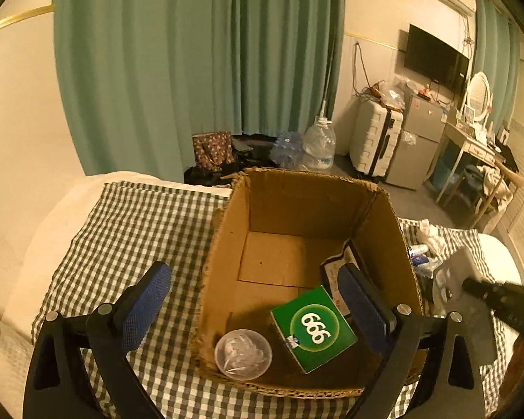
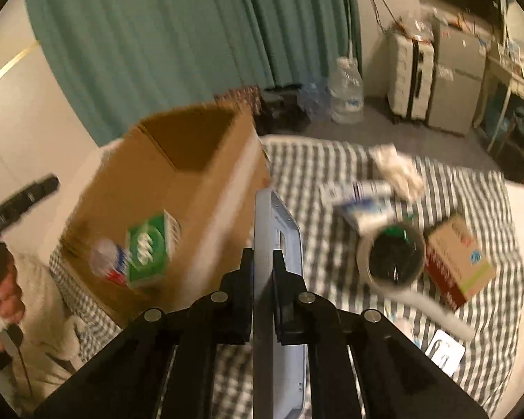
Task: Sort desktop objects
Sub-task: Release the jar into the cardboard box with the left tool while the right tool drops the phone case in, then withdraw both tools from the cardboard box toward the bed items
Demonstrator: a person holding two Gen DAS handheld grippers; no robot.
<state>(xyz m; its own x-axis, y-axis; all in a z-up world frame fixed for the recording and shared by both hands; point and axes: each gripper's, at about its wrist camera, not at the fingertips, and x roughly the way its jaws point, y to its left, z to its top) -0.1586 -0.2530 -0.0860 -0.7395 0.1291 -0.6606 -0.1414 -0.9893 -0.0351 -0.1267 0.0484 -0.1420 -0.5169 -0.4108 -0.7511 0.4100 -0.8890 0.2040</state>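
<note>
The right claw (image 2: 262, 265) clamps a flat grey case (image 2: 277, 279) edge-up; the cardboard box (image 2: 178, 188) lies just left. The left claw (image 1: 251, 300) hangs released above it.

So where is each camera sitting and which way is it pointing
Left wrist: sits behind the open left tongs, angled down into the cardboard box holding the green 666 box and a round clear tub; the right gripper's dark body enters at right.
Right wrist: sits behind the right tongs, shut on a thin grey slab held edge-on, facing the checked cloth and the box from outside; the person's left hand shows at left.
Shared: cardboard box, checked cloth, green curtain, white suitcase.
</note>
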